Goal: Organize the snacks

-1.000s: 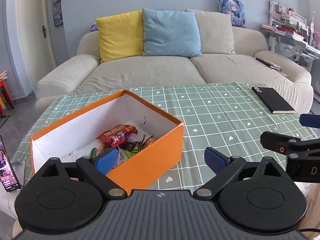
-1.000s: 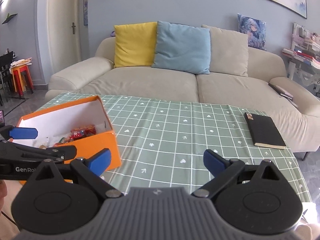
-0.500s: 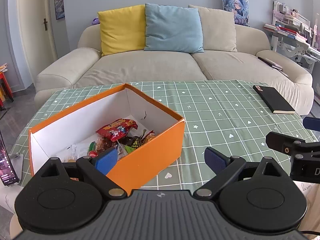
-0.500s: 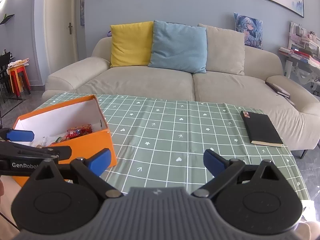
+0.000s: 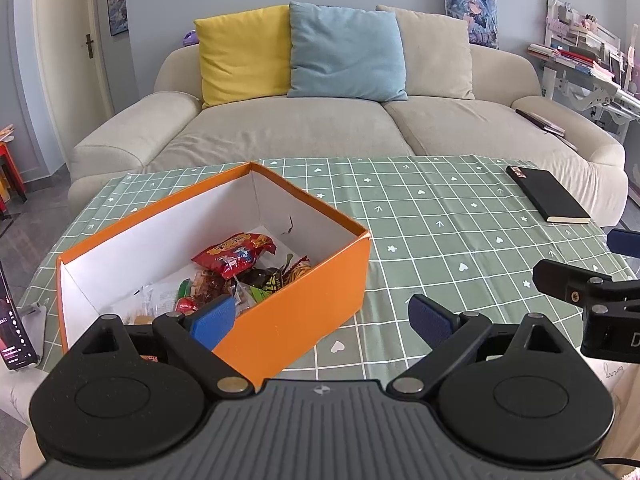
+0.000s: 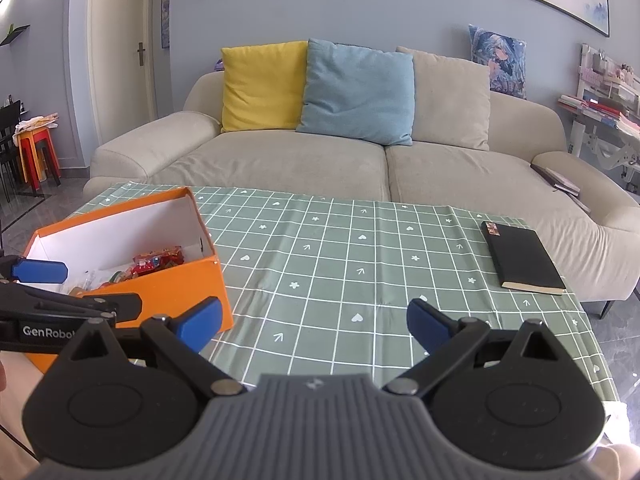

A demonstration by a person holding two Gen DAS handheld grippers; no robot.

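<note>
**Orange box, both claws wide and empty**

Blue pads mark the left claw (image 5: 320,318), spread wide and holding nothing; its left pad hangs over the near corner of the orange box (image 5: 296,320). The right claw (image 6: 314,322) is likewise spread and empty, above bare green checked cloth on the table (image 6: 360,248). A careless descent could catch the cardboard rim and shove the box, or crush the crinkly packets. The snacks (image 5: 236,258) lie piled inside the box, just beyond the left claw and well left of the right. A black notebook (image 6: 522,258) lies far right.
</note>
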